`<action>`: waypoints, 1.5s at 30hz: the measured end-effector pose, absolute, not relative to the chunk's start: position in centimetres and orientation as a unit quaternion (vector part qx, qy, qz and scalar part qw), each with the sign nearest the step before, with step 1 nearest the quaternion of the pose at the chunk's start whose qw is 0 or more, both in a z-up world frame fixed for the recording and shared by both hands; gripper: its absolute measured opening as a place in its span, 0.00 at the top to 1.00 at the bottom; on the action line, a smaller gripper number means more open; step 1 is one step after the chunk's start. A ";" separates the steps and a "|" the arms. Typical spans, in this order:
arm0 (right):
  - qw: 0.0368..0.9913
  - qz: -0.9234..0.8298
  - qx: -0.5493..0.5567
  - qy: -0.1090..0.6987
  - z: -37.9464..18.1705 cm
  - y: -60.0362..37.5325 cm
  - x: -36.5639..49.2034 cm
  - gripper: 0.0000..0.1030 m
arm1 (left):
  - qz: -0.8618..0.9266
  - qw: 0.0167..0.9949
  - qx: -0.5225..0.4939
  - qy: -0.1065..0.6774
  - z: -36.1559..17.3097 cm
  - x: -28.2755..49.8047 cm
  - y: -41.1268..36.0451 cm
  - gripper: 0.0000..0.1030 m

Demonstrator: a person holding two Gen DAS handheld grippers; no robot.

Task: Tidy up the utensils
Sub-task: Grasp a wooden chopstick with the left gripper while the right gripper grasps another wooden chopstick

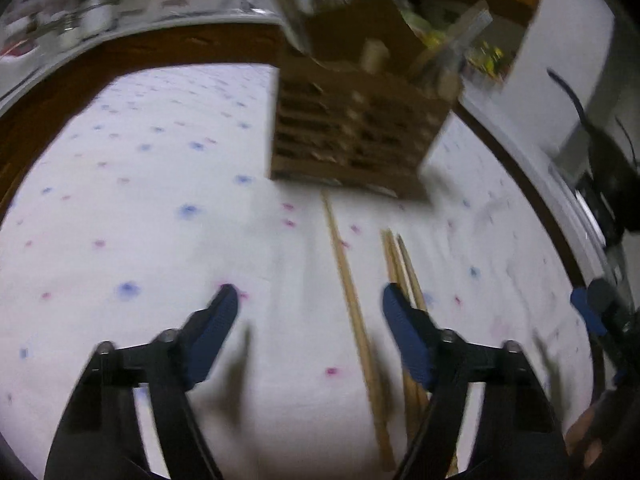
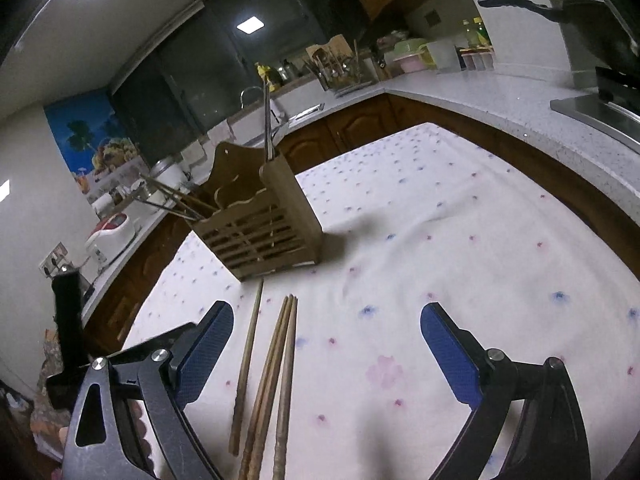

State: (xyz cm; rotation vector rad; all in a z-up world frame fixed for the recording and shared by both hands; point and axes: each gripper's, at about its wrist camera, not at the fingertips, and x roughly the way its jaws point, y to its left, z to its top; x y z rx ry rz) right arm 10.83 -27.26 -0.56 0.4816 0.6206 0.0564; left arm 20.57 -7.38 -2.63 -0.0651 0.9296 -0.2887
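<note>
Wooden chopsticks (image 2: 276,368) lie on the flowery white cloth (image 2: 440,240), just in front of the wooden holder (image 2: 260,228). One stick sits between the left gripper's (image 1: 308,300) open fingers, untouched. The right gripper (image 2: 326,316) is open too, empty.

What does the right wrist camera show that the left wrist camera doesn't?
Only the right wrist view shows the kitchen clearly: the sink faucet, a dish rack and the holder's contents, a tall metal utensil and chopsticks leaning out.

Only the left wrist view shows the left gripper, open, with the lone chopstick between its fingers, plus the other gripper's blue pad at the right edge.

Both show the wooden utensil holder, loose chopsticks and the flowered tablecloth. The right gripper is open.
</note>
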 end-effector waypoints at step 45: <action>0.891 0.061 0.044 0.447 -6.8 -18.0 22.1 0.79 | -0.160 0.858 0.066 0.484 -5.1 23.9 -7.9 0.92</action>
